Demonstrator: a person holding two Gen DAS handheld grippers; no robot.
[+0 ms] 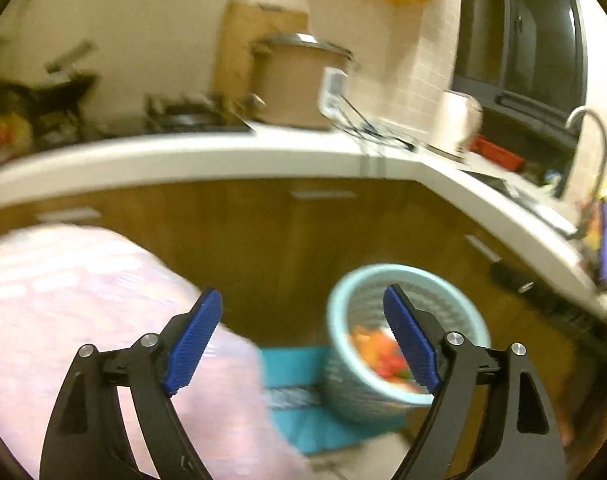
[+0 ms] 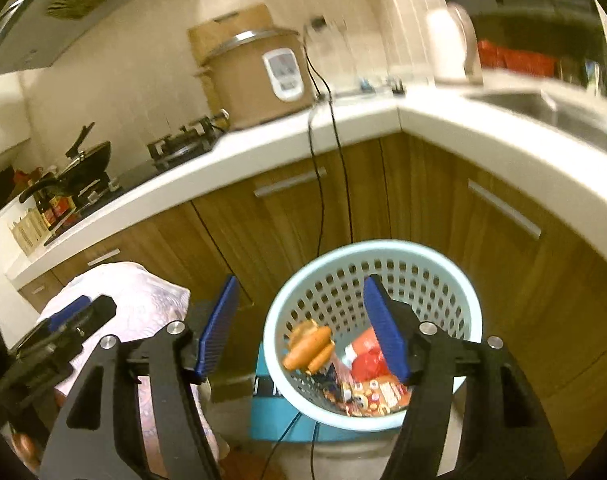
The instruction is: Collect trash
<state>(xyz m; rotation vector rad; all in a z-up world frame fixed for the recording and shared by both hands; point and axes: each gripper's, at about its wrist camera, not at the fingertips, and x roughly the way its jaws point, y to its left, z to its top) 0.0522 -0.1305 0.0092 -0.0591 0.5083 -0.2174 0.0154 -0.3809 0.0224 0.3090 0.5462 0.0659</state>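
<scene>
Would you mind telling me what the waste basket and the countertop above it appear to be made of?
The waste basket looks like moulded pale-blue plastic, judging by its perforated wall and smooth matte rim. The countertop seems white stone or solid composite: smooth, slightly glossy, seam at the corner.

white counter (image 2: 263, 148): rice cooker (image 2: 259, 80), stove (image 2: 179, 148), wok (image 2: 83, 160) (left end); sink (image 2: 543, 108) inset.

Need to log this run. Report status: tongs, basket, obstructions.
Left tongs open, empty. Right tongs open, empty, over basket. Orange scraps and wrappers inside. Black cables hang near the rim.
</scene>
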